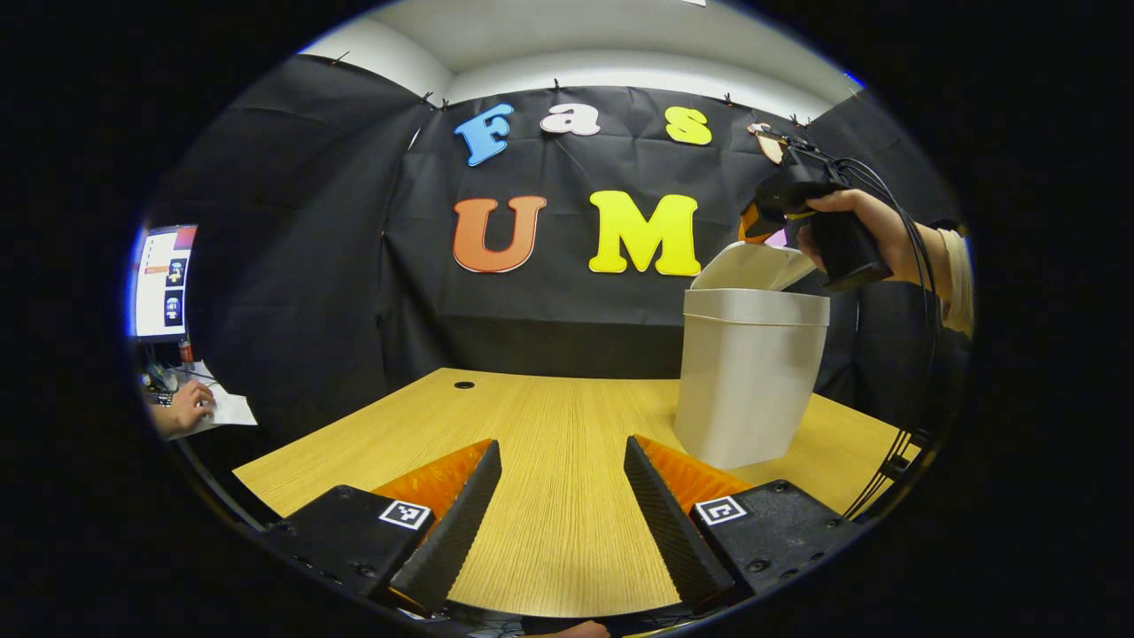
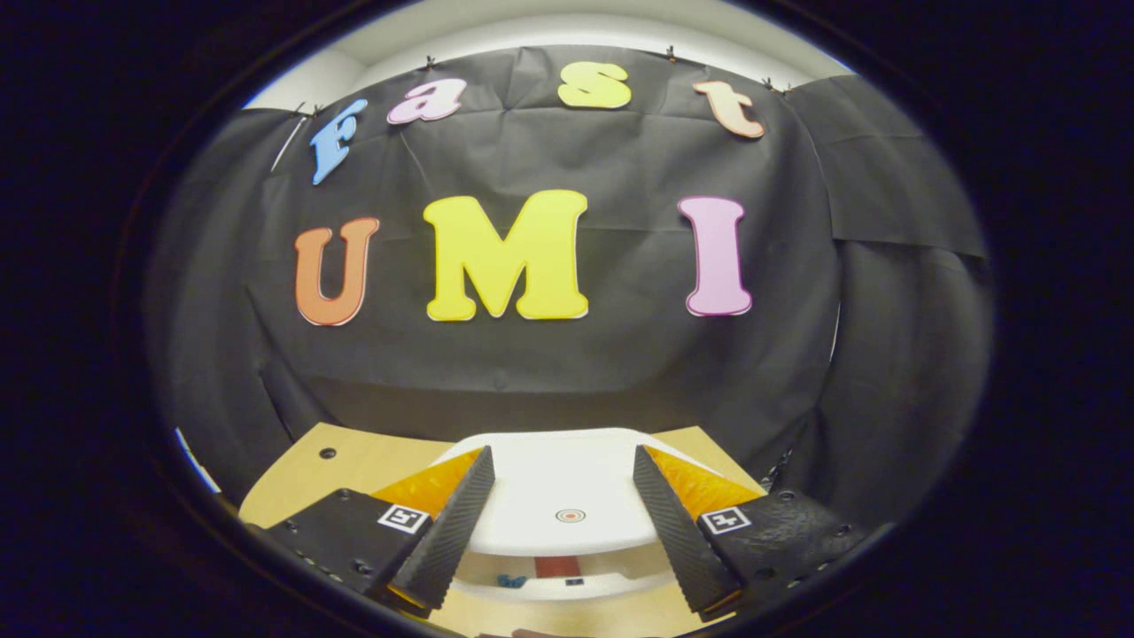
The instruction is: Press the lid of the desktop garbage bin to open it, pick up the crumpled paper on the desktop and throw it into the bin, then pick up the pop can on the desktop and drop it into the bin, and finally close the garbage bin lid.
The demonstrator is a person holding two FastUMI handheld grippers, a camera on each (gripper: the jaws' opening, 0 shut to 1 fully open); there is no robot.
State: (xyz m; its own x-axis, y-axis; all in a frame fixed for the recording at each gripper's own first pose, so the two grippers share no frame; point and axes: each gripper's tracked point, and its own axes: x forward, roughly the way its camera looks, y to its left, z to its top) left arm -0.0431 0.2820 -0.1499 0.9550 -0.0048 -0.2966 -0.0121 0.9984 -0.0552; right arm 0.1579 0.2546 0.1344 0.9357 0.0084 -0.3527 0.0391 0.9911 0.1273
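Jaws of both grippers wide apart, holding nothing. Left gripper low over wooden desk. Bin upright at desk's right; lid raised. Right gripper above it.

No words or numbers can be read; square coded tags sit on both tongs, and a small round mark on the bin lid between the right tongs.

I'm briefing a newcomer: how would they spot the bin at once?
Start at the wooden desk before the black cloth wall. On its right side stands the bin, a pale, tapering tub. Its lid is tipped up, with the right claw just above it.
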